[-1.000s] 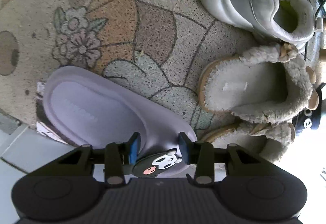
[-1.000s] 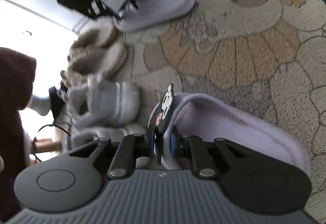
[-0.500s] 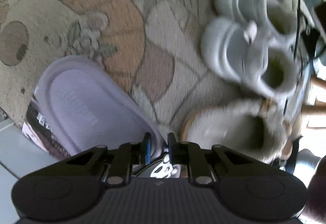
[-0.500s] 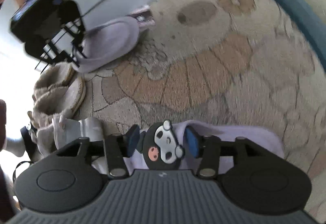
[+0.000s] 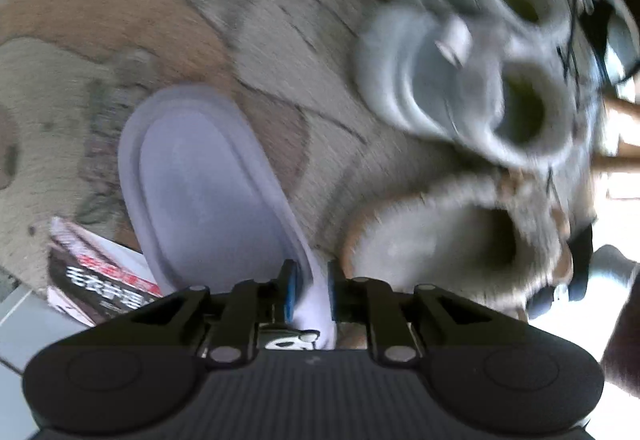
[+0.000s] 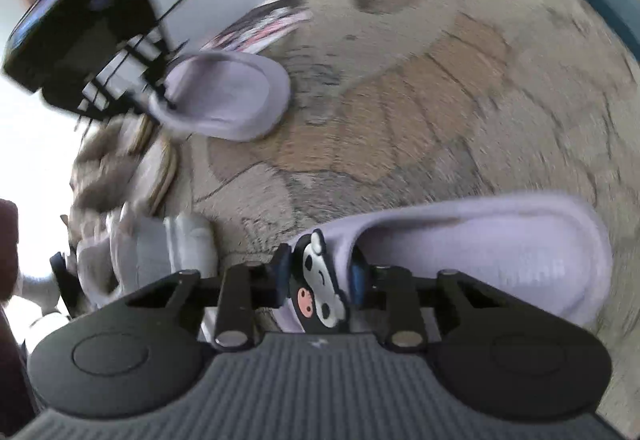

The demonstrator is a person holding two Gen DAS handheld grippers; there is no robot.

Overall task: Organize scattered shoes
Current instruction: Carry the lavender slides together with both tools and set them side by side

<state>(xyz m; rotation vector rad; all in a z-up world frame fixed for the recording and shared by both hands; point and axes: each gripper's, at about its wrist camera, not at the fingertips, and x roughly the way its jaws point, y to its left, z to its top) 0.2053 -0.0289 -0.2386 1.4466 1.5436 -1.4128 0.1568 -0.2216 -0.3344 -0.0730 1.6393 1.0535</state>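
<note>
Slippers, lilac: where are they?

— I hold one [image 5: 200, 180] pinched in my left gripper [image 5: 311, 290]; my right gripper [image 6: 318, 276] clamps the other [image 6: 500, 248] at its charm, over the rug [image 6: 400, 120].

— Advice?

— Keep both grips firm; set them parallel beside the grey sneakers [image 5: 460, 80].

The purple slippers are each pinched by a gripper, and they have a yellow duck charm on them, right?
Not a duck. The right wrist view shows a black-and-white cartoon charm with a pink nose on the purple slipper held in the right gripper. The left gripper pinches the other.

Left gripper [image 5: 311, 290] pinched nearly closed — right gripper [image 6: 320, 276] likewise clamped.
</note>
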